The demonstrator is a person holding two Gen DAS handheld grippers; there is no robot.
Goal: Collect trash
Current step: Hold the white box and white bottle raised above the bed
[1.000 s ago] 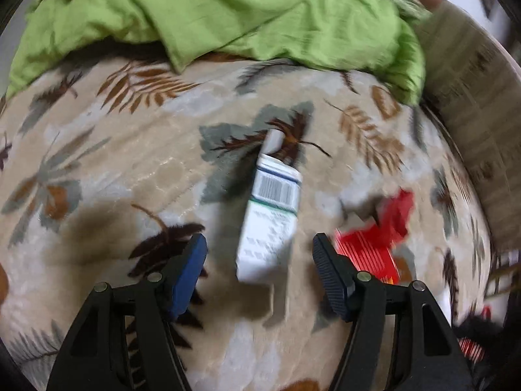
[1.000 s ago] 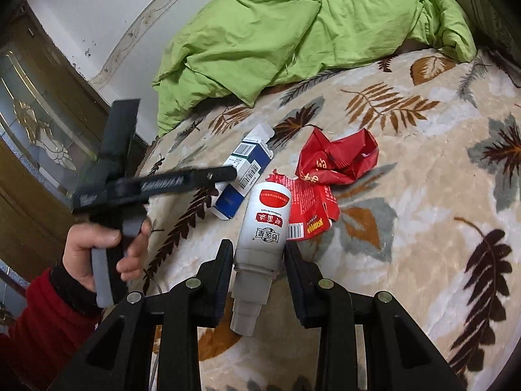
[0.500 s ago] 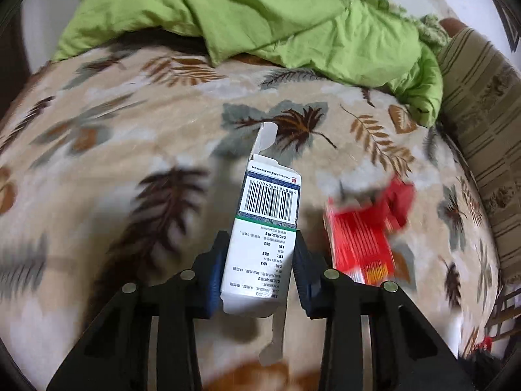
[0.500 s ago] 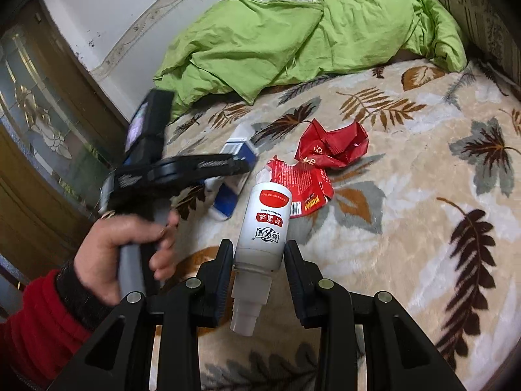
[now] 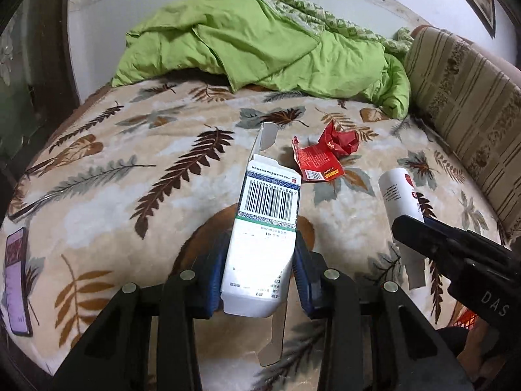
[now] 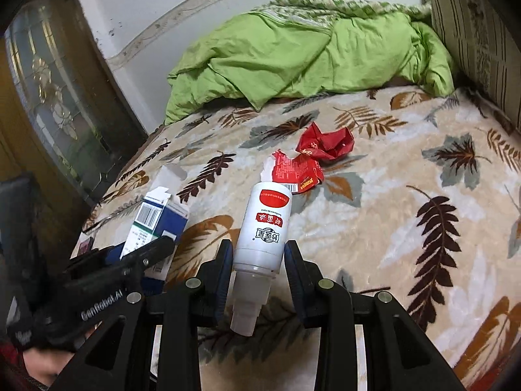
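My left gripper [image 5: 257, 273] is shut on a white and blue carton box [image 5: 265, 231] with a barcode and an open top flap, held above the bed. The box also shows in the right wrist view [image 6: 153, 228]. My right gripper [image 6: 259, 270] is shut on a white bottle [image 6: 265, 228] with a red label, cap end toward me; it also shows in the left wrist view [image 5: 402, 195]. A flat red wrapper [image 5: 317, 166] and a crumpled red wrapper [image 5: 340, 140] lie on the leaf-patterned blanket [image 5: 130, 195] beyond both grippers.
A rumpled green duvet [image 5: 267, 55] lies at the far end of the bed. A striped headboard cushion [image 5: 469, 104] runs along the right. A phone [image 5: 16, 277] lies at the bed's left edge. A dark wooden glass door [image 6: 55, 97] stands left.
My left gripper closed on the carton box and lifted it off the blanket, pulling back. The right gripper kept hold of the bottle and drew back too.
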